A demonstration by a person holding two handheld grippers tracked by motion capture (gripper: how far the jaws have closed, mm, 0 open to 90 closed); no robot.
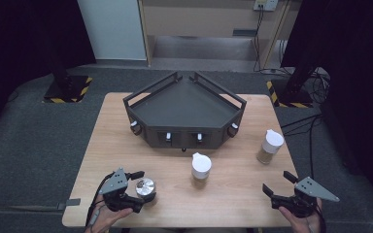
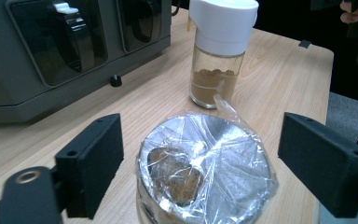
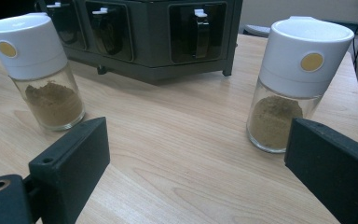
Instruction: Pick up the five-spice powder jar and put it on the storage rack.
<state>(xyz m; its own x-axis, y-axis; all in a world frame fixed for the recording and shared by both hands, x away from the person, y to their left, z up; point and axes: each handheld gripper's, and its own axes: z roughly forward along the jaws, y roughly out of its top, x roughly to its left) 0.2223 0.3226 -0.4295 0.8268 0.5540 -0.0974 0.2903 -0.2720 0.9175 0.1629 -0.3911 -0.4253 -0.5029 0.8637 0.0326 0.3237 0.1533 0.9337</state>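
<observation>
Blurring film hides the wrapped jar's (image 2: 205,168) contents.

- The table (image 1: 243,194) is seen as pale wood, smooth and matt.
- The small round tin (image 2: 205,170) looks like shiny metal, sealed under crinkled, glossy plastic film (reflections are strong).
- Two spice jars (image 3: 49,70) (image 3: 291,81) are shown in clear glass with smooth white plastic caps.
- The corner rack (image 1: 184,109) appears as matt dark-grey plastic or metal.
- The left gripper (image 2: 200,154) is fitted with matt black pads.
</observation>
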